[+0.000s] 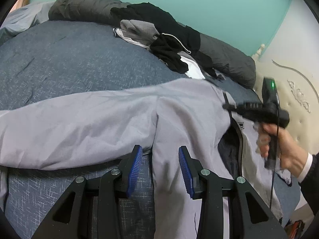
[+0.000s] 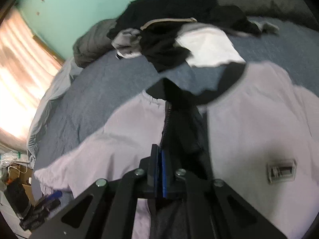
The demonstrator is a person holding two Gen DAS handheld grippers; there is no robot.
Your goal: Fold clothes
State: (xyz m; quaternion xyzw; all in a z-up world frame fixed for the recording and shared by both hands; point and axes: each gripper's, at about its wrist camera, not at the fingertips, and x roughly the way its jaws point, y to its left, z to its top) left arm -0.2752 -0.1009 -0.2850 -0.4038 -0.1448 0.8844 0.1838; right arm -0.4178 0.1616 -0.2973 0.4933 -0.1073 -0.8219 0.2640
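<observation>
A mint-green wall backs a bed (image 1: 65,59) covered with a blue-grey quilt, and a heap of dark, grey and white clothes (image 1: 159,37) is piled toward the far edge. In front of it a pale lilac jacket (image 1: 99,119) lies face up and unzipped, its dark lining showing down the middle.

The jacket's long axis runs from the hem nearest the cameras to the black collar (image 2: 219,91), which points toward the heap. One sleeve stretches out sideways across the quilt, at right angles to the body.

The left tongs (image 1: 160,169) stand part open, straddling the jacket's side edge below the sleeve, with the pads not visibly pressing. The right tongs (image 2: 160,171) are closed at the zip (image 2: 166,123) edge of one front panel. Whether fabric is actually pinched there is unclear in the blur.

The likely risk is that a thin bite on the zip edge could slip once pulled, leaving the panel crooked. With the left side unheld, the whole jacket could also drag across the quilt rather than fold.
</observation>
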